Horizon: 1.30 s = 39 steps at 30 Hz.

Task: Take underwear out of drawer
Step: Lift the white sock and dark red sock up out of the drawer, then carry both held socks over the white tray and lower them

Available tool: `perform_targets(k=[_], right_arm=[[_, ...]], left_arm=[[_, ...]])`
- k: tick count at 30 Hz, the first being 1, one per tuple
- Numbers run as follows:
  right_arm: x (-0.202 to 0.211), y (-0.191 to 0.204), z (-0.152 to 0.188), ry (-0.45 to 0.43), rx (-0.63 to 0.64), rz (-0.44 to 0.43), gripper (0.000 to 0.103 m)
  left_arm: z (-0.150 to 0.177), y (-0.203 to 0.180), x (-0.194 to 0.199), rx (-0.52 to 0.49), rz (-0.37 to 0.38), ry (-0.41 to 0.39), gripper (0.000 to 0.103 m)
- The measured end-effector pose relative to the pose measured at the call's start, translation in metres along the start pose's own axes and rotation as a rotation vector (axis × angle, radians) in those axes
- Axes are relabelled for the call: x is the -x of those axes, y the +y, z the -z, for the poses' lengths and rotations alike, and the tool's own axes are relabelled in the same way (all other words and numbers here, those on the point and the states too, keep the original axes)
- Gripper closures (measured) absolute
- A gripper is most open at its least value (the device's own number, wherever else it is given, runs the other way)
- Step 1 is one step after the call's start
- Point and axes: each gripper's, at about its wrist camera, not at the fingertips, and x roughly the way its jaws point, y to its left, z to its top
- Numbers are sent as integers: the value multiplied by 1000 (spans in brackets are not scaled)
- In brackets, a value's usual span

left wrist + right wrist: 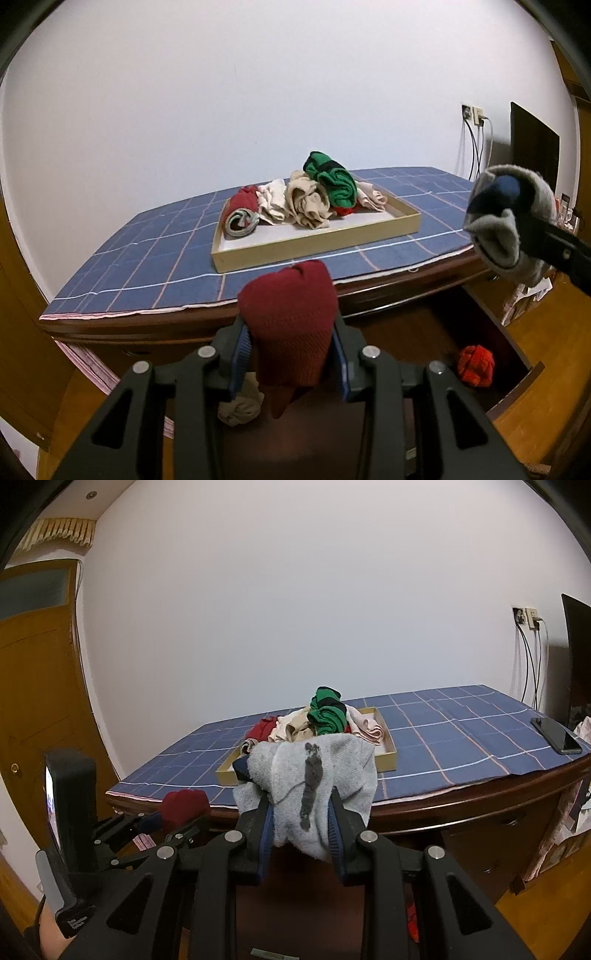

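1. Nearest the left wrist camera, the left hand-held gripper (291, 354) is closed on a dark red underwear piece (290, 321), which bulges up between its fingers, lifted above the open drawer (517, 354)
2. Just beside it on the right, the right hand-held gripper (301, 829) is clamped on a grey underwear piece (314, 771), also raised clear of the drawer
3. Below them, the drawer holds a bright red piece (475, 365) at its right and a beige piece (240, 404) at its left, so more is left to take out
4. Judged step: carrying both pieces from drawer to tray; the next move calls for reaching forward over the worktop (147, 266) edge and releasing above free tray floor
5. Farther off, the wooden tray (314, 245) on the worktop carries a heap of red, cream, beige and green garments (295, 201) toward its far side, its near floor bare
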Motion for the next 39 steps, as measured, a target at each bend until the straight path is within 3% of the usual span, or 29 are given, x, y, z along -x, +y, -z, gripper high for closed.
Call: perform_targets(k=[12, 39], right_arm=[[-13, 13, -16, -20, 46, -22, 74], [-113, 20, -56, 47, 44, -30, 74]], left_arm=[[-16, 11, -9, -6, -36, -17, 66], [-66, 40, -79, 6, -58, 14, 66]])
